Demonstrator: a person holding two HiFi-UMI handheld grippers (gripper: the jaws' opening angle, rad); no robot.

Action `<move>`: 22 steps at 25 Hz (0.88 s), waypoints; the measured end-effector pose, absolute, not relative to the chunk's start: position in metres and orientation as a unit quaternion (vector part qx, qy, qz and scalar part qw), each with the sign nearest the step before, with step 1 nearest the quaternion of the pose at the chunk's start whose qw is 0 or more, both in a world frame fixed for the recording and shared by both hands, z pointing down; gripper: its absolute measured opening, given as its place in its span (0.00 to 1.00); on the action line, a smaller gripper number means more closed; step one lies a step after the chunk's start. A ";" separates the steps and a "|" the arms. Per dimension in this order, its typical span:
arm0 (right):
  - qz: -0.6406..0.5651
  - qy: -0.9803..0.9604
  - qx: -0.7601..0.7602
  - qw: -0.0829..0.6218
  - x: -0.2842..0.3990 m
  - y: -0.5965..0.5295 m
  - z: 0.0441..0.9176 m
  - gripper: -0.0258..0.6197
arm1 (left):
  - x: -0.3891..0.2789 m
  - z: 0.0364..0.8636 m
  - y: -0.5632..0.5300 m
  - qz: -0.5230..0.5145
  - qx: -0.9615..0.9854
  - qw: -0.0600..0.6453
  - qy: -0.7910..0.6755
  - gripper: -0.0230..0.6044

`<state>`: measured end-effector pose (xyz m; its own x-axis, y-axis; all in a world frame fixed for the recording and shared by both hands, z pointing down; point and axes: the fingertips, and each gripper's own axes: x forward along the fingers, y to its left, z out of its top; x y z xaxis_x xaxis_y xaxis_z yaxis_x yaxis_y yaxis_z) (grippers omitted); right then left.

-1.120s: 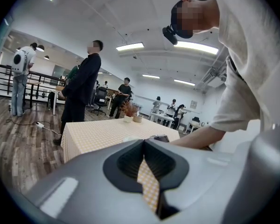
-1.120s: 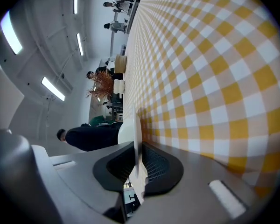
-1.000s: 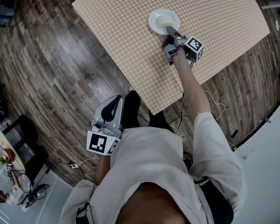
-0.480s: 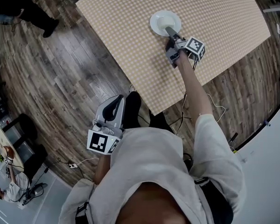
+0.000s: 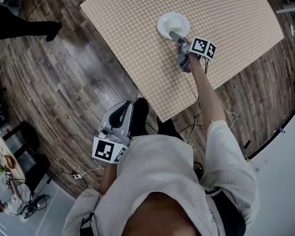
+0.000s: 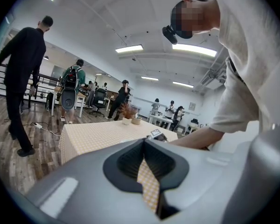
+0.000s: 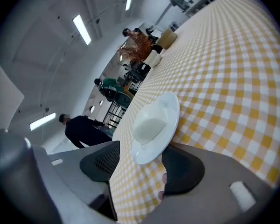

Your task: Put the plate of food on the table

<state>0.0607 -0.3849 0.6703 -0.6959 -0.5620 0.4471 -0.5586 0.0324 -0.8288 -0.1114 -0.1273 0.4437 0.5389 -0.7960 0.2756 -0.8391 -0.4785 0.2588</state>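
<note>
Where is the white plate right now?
In the head view the plate sits on the checked table, upper middle. Its near rim lies between the jaws of the right gripper, which have just been opening.

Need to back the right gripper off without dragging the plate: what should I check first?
1. The plate sits flat on the table: ok.
2. The right gripper jaws, which have just been opening, stand apart: ok.
3. The plate rim is clear of both pads: cannot tell; it lies between them.
4. The food is on the plate: ok.
5. The left gripper is off the table, empty: ok.
</note>
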 end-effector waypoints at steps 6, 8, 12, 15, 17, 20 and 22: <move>-0.470 0.768 -0.398 -0.177 0.054 -0.371 0.683 0.48 | -0.108 0.445 -0.126 0.057 0.860 0.187 -0.471 0.05; -0.446 0.776 -0.393 -0.211 0.052 -0.367 0.685 0.48 | -0.108 0.444 -0.125 0.057 0.860 0.187 -0.471 0.05; -0.405 0.778 -0.400 -0.265 0.054 -0.366 0.689 0.42 | -0.110 0.442 -0.126 0.056 0.860 0.186 -0.472 0.05; -0.358 0.779 -0.412 -0.309 0.055 -0.364 0.691 0.39 | -0.110 0.442 -0.126 0.054 0.859 0.186 -0.474 0.05; -0.331 0.781 -0.416 -0.328 0.055 -0.362 0.692 0.37 | -0.110 0.442 -0.124 0.054 0.859 0.186 -0.475 0.05; -0.319 0.779 -0.422 -0.336 0.060 -0.359 0.693 0.32 | -0.109 0.441 -0.120 0.054 0.858 0.184 -0.476 0.05; -0.320 0.777 -0.424 -0.338 0.061 -0.357 0.694 0.32 | -0.110 0.441 -0.119 0.053 0.858 0.184 -0.477 0.05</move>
